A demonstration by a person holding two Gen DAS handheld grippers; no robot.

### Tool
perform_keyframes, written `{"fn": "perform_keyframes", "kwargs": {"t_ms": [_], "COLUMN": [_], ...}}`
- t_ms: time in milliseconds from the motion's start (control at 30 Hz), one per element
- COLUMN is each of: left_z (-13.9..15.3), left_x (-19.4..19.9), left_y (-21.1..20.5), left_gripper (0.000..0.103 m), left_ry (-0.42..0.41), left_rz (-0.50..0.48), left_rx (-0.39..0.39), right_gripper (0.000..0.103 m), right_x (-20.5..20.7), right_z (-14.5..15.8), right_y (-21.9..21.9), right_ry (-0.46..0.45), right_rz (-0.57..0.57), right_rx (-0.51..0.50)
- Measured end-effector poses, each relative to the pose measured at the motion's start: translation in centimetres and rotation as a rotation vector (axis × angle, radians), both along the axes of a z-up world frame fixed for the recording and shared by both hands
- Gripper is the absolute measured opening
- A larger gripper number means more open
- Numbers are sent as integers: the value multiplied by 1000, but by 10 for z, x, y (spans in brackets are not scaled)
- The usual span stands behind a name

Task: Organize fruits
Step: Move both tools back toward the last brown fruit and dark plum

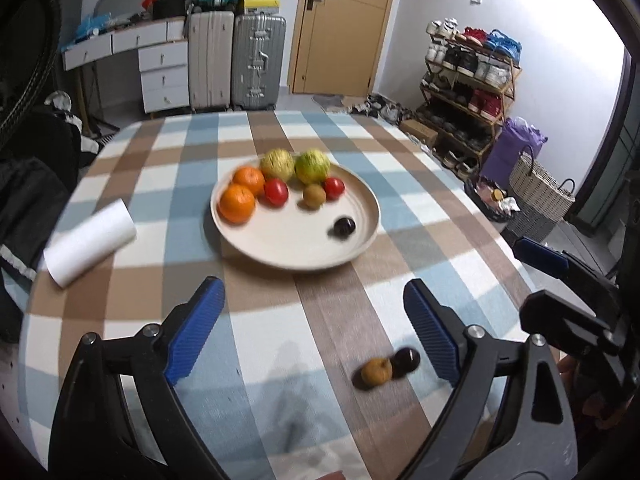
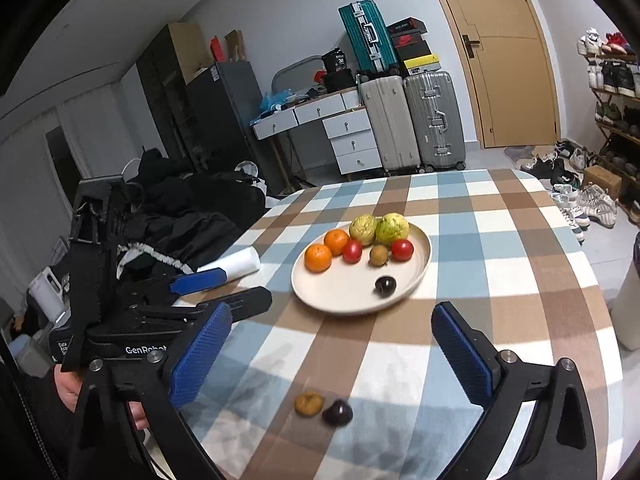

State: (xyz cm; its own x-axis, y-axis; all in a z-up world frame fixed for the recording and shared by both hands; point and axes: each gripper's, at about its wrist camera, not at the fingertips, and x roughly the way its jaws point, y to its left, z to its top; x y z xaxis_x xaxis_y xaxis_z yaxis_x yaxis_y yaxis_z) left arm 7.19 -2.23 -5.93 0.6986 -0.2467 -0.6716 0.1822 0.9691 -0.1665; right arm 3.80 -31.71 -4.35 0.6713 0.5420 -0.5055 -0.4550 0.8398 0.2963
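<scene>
Fruit is sitting in two groups on the checked table (image 1: 320,320). Most of it is lying in a cream plate (image 1: 360,248) near the table's middle: two oranges (image 1: 237,203) at the plate's 9 o'clock edge, two yellow-green fruits (image 1: 312,166) at 12 o'clock, a red tomato (image 1: 276,192) beside the oranges, a second red one (image 1: 334,188) toward 2 o'clock, a small brown fruit (image 1: 313,196) sitting between the two red ones, and a dark plum (image 1: 344,227) lying alone toward 4 o'clock. Two more pieces are resting on the cloth outside the plate, at its 6 o'clock and well apart from it: a small tan fruit (image 1: 376,372) and a dark fruit (image 1: 406,359), touching each other. A white roll (image 1: 90,242) is lying on the table at the plate's 9 o'clock.

Left tool (image 1: 314,330) is hanging above the cloth with its blue pads spread wide and gripping nothing; the loose pair is lying just inside its right-hand pad. Right tool (image 2: 332,354) is likewise standing wide open and empty, and in its own view the tan fruit (image 2: 309,403) and dark fruit (image 2: 338,412) are lying on the cloth between its fingers, untouched. A person's hand (image 2: 70,390) is holding the left tool's handle.
</scene>
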Motion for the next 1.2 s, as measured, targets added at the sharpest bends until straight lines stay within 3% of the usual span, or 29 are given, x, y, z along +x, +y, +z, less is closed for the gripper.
{"fn": "perform_keyframes", "kwargs": {"t_ms": [167, 633, 933, 1067, 1133, 1200], "left_z": [-16, -53, -64, -65, -65, -66], "left_x": [-10, -12, -1, 1, 1, 3], "left_y": [-2, 19, 42, 45, 45, 45], "left_gripper": [100, 101, 101, 101, 101, 101], "left_ry": [21, 92, 115, 113, 114, 117], "left_rz": [1, 30, 96, 97, 96, 92], "left_rx": [5, -1, -46, -49, -52, -50], "right_gripper": [103, 103, 102, 91, 79, 73], "right_x": [-16, -19, -13, -10, -7, -4], "right_z": [-14, -71, -81, -85, -88, -90], "right_y": [-7, 7, 15, 18, 19, 18], "right_ry": [27, 192, 205, 219, 228, 237], "right_rz": [5, 37, 56, 71, 74, 74], "right_rx": [21, -30, -38, -37, -38, -27]}}
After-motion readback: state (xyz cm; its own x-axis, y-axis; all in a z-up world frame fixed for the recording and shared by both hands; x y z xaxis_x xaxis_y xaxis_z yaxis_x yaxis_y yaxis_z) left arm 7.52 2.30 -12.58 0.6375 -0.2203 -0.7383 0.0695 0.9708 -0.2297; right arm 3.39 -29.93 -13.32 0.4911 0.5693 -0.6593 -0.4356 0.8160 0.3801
